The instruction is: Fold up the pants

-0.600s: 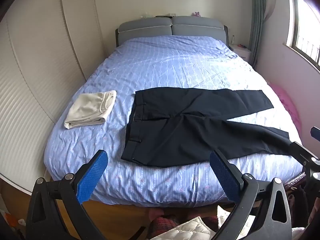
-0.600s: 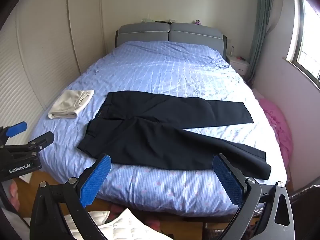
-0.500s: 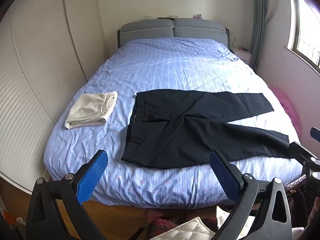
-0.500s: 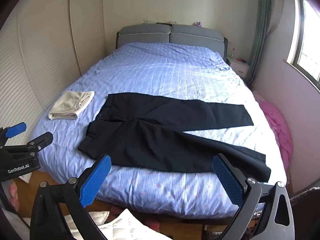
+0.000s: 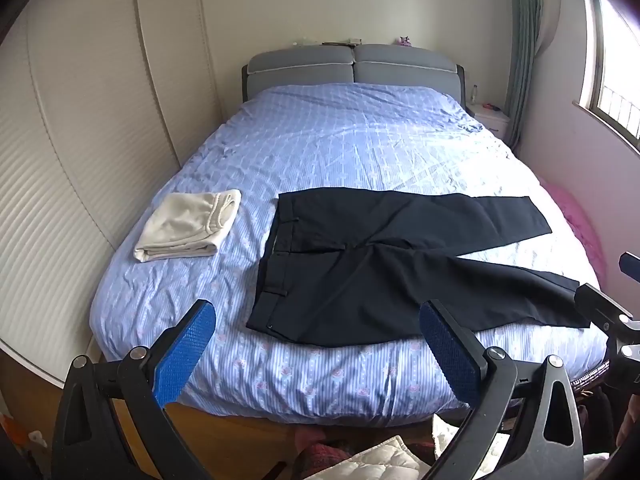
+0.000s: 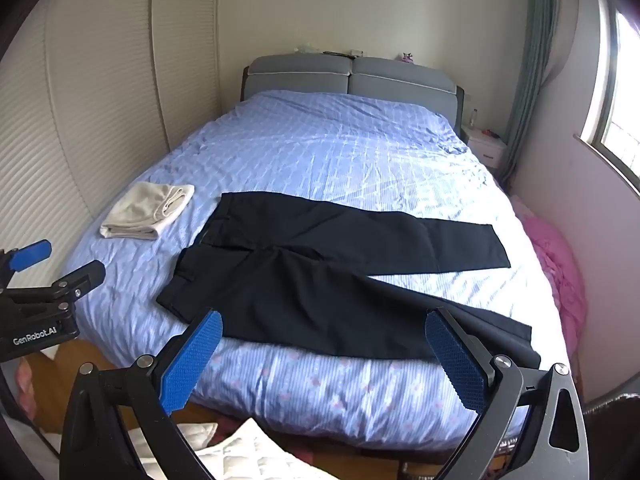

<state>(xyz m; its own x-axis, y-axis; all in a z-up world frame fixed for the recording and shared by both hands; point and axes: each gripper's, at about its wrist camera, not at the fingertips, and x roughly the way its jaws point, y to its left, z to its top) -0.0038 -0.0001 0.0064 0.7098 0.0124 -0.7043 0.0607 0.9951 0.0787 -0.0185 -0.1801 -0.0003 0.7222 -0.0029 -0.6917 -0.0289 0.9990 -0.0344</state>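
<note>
Both views have tipped slightly since the earlier frames, so the bed sits a little lower in each, while nothing on the bed has shifted. Dark navy pants (image 5: 384,268) lie spread flat across the near half of the bed with the blue striped cover (image 5: 352,148), waistband toward the left and both legs running to the right, splayed apart in a V. Their far leg ends well short of the bed's right edge; the near leg reaches the right corner at the foot of the bed.

Held above the foot of the bed, the left tool (image 5: 316,344) has its blue-padded jaws spread wide with nothing between them, clear of the fabric. Likewise released, the right tool (image 6: 324,356) hangs over the near edge of the bed with its jaws wide apart and touching nothing. Each tool shows at the edge of the other's view.

Well to the left of the waistband, a folded cream-coloured garment (image 5: 188,226) rests on the cover. Behind the bed stands a grey padded headboard (image 5: 352,66). On the right, a heap of pink cloth (image 6: 556,264) lies beside the bed, below the window (image 6: 616,92).
</note>
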